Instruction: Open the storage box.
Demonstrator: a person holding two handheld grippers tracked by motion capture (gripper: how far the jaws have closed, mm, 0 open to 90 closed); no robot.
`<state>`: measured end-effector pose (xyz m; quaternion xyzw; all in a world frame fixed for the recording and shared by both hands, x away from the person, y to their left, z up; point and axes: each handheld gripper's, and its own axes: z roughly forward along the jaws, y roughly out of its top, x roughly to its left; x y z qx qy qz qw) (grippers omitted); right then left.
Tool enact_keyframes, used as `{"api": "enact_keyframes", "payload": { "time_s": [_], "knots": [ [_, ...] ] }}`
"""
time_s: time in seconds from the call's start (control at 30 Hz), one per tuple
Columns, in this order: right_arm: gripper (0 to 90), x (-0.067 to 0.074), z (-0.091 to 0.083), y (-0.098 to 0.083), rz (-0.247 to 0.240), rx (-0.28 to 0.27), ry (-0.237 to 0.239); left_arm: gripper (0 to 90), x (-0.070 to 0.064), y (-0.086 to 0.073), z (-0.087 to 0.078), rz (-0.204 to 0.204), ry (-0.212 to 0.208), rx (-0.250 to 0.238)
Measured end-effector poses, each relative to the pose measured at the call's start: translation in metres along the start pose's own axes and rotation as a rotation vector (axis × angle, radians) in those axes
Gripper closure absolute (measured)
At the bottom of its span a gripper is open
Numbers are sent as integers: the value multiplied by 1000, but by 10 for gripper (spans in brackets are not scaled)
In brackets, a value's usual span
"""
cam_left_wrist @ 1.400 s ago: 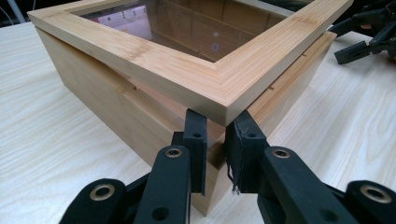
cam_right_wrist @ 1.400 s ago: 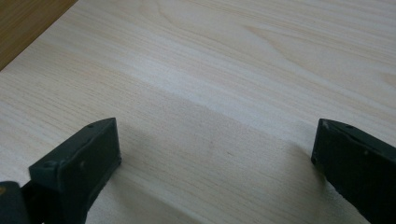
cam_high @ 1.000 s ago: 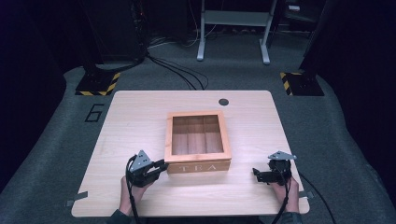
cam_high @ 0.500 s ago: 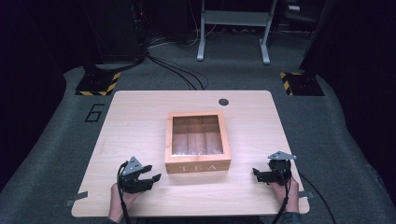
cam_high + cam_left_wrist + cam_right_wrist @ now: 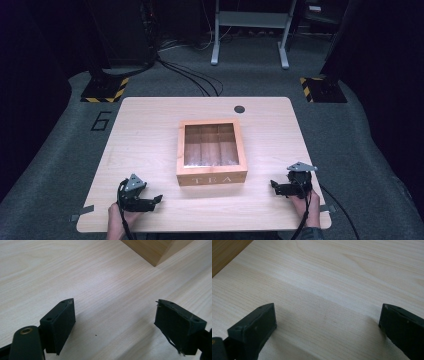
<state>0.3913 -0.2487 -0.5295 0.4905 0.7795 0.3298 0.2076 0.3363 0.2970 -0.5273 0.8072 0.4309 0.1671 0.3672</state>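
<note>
A wooden tea box point(image 5: 211, 152) with a clear lid and the word TEA on its front stands shut in the middle of the table point(image 5: 150, 130). My left gripper point(image 5: 156, 199) lies low at the front left, well clear of the box, pointing right. Its jaws have just been opening and stand wide apart with only bare wood between them point(image 5: 115, 322). A corner of the box point(image 5: 156, 251) lies ahead of it. My right gripper point(image 5: 274, 186) rests at the front right, open, with nothing between its jaws point(image 5: 327, 327).
A round cable hole point(image 5: 239, 109) sits near the table's far edge. Beyond the table are floor cables, two stands with yellow-black bases point(image 5: 102, 89), and a white frame point(image 5: 250, 30). A number 6 point(image 5: 101, 121) marks the floor at the left.
My left gripper has drawn back from the box's front left corner toward the front left of the table and sunk lower, and its jaws have opened. The right gripper has kept still.
</note>
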Motion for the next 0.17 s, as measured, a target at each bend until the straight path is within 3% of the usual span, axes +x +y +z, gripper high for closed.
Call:
{"api": "enact_keyframes", "payload": {
  "time_s": [0.07,0.17],
  "knots": [
    [7,0,0,0,1,-1,0,164,-1,-3,1,2,14,-21],
    [7,0,0,0,3,-1,0,162,-2,-3,1,20,29,-15]
  ]
}}
